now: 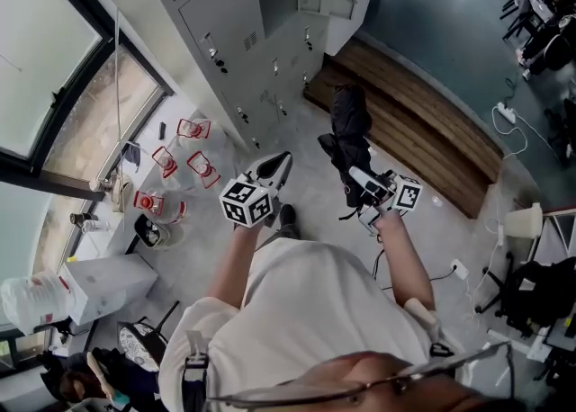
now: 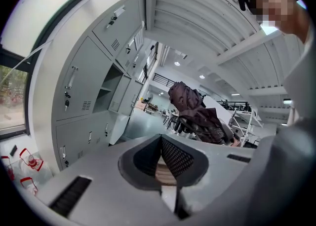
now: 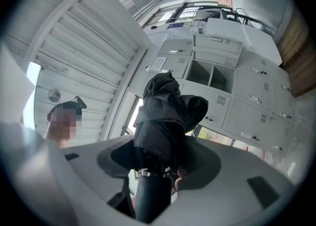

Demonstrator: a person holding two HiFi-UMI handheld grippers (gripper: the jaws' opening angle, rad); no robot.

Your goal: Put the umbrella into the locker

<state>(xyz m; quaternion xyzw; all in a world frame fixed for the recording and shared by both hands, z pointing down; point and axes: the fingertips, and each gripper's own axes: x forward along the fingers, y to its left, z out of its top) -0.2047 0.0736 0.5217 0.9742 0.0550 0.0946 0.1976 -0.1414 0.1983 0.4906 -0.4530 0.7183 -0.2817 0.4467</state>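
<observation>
At the right gripper (image 3: 157, 169), jaws clamp the stiff handle (image 3: 152, 195) of the umbrella (image 3: 165, 116), judged light and floppy-canopied; left gripper (image 2: 161, 169) closed, empty.

Left tool (image 1: 275, 167) is held out ahead on the extended left forearm (image 1: 236, 262). Its jaws are closed together and nothing is gripped between them. Right tool (image 1: 362, 183) is carried beside it on the right forearm (image 1: 402, 253) and angled somewhat upward. Its jaws are clamped on the folded umbrella (image 1: 349, 122) near the handle end. The two tools are apart, not touching.
</observation>
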